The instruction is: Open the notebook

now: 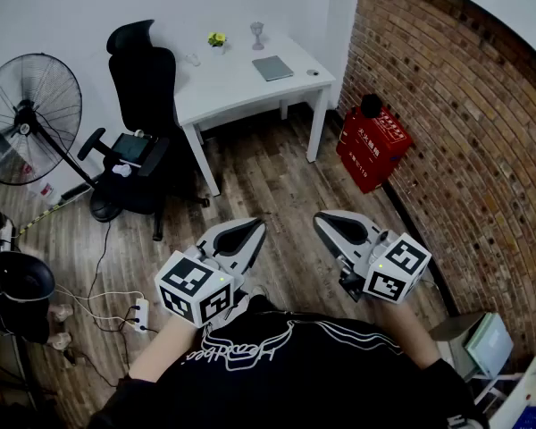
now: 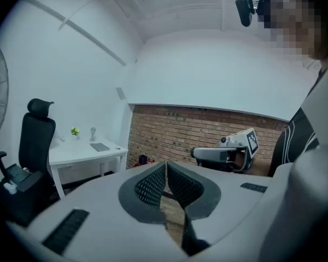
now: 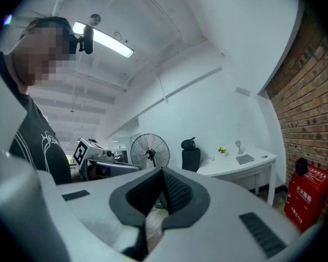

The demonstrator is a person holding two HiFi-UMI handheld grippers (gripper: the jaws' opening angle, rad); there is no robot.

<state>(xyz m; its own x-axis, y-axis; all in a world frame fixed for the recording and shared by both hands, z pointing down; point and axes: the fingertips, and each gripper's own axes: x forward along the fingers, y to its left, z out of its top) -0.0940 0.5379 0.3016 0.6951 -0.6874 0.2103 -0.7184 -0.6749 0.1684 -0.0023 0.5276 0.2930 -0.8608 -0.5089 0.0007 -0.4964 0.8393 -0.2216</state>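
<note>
Both grippers are out over the wood floor [image 1: 268,181], well short of the white desk [image 1: 232,92]. My left gripper [image 1: 247,232] is clenched on nothing, and my right gripper [image 1: 329,225] is pinched together too, also empty. The notebook [image 1: 272,68] lies flat and closed on the desk, toward its brick-wall end.

The left gripper [image 1: 253,226] and right gripper [image 1: 324,222] are pale grey with black meshed pads [image 2: 152,185] and black-and-white marker cubes [image 1: 195,289]. Ahead of the jaws the notebook [image 1: 272,68] is grey, the desk [image 1: 237,86] white, the chair [image 1: 143,74] black; to their right the box [image 1: 372,143] is red, the brick wall [image 1: 464,105] reddish-brown.
</note>
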